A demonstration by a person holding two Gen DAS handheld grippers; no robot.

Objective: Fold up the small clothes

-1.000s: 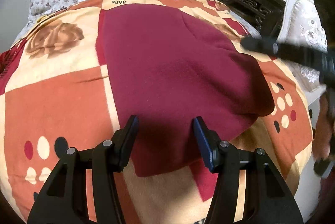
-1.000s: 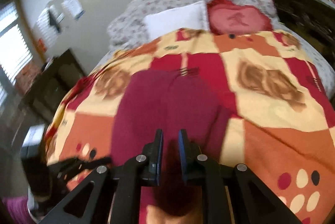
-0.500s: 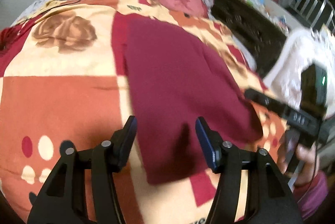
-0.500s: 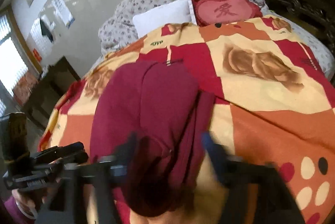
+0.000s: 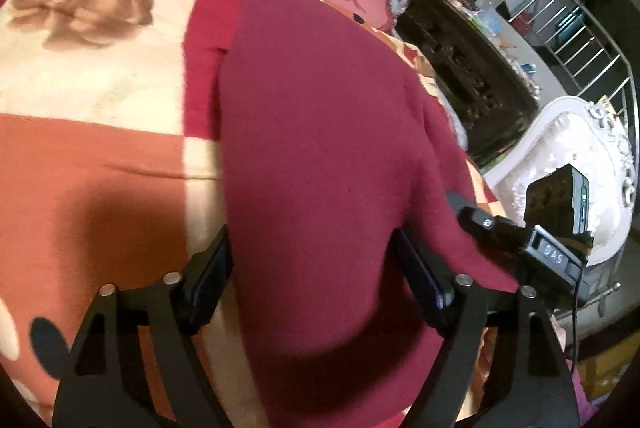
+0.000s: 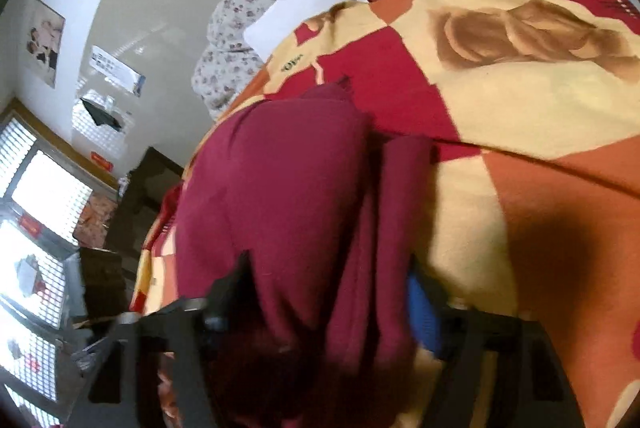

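maroon garment (image 5: 320,147) spread on patterned blanket (image 5: 100,107) of the bed, filling centre frame; left gripper (image 5: 316,280) with fingers wide apart, cloth's near edge lying between them; right gripper (image 6: 328,292), lower centre of its view, likewise spread apart astride a bunched fold; white pillow (image 6: 304,11) at upper centre
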